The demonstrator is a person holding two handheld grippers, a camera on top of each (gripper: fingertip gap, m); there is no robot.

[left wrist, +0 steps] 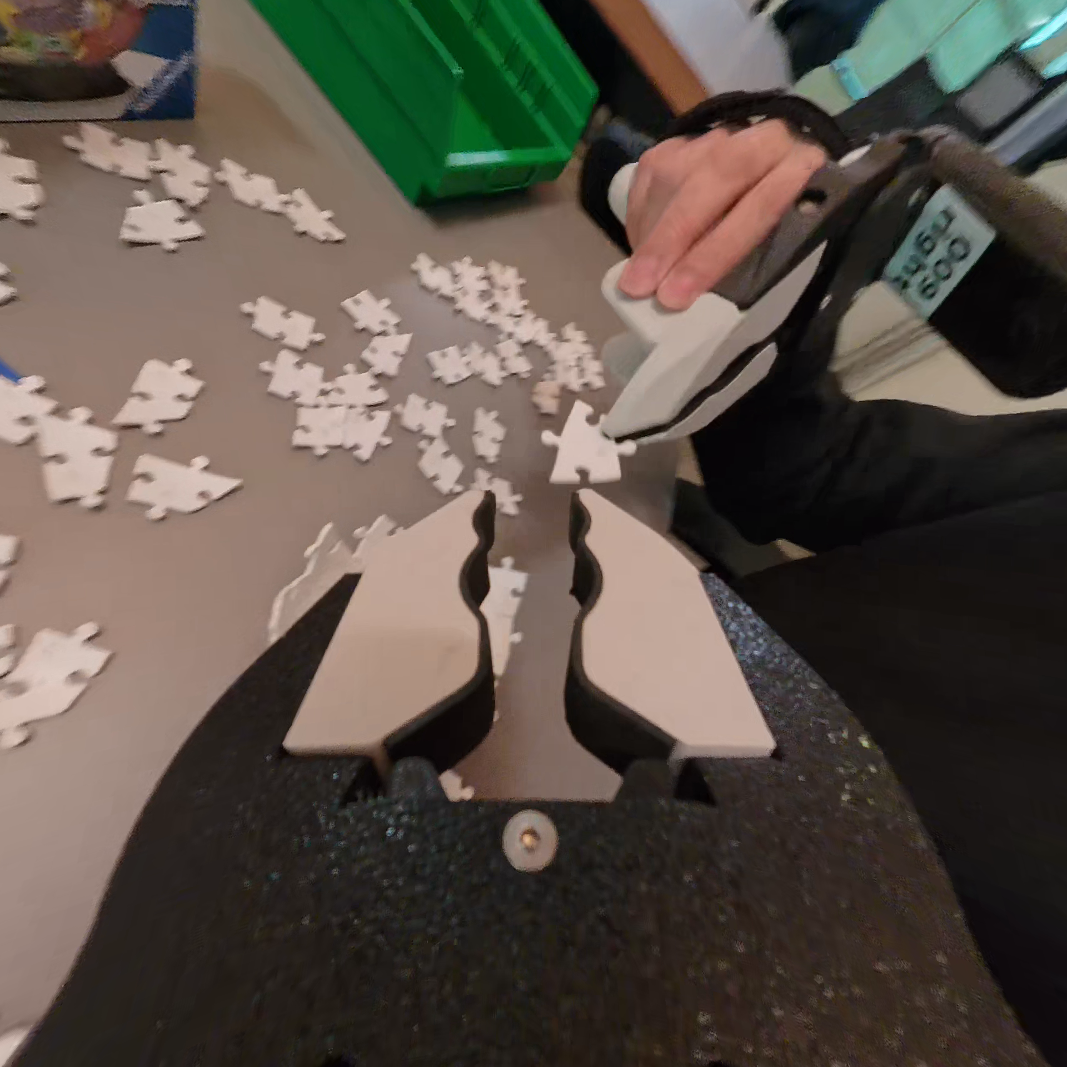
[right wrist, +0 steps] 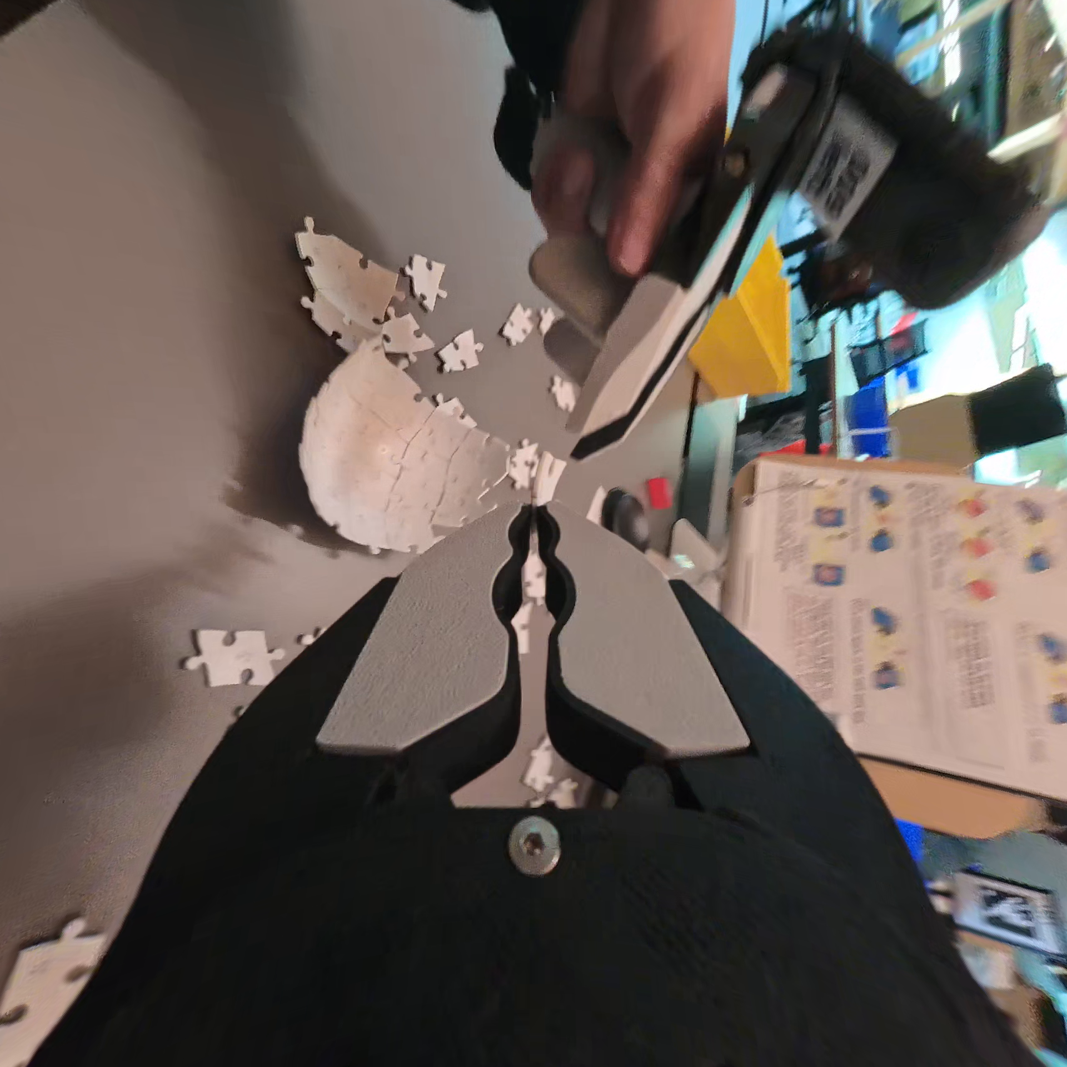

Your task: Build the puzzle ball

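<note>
Right gripper [left wrist: 616, 437] is pinched tight on the corner of a white puzzle piece [left wrist: 586, 453], lifted clear of the grey table [left wrist: 242, 577] near its front edge. Left gripper [left wrist: 532, 501] is just below that piece, jaws parted, nothing between them. Loose pieces [left wrist: 323, 398] lie scattered beyond it, bare table nearer it; the green bin [left wrist: 462, 115] sits far behind.

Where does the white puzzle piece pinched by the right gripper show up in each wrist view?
Left wrist view: right of centre, white puzzle piece hangs from the right gripper, just beyond the open left gripper.
Right wrist view: centre, seen edge-on at this gripper's closed tips.
Shared landmark: grey table strewn with loose pieces.
</note>
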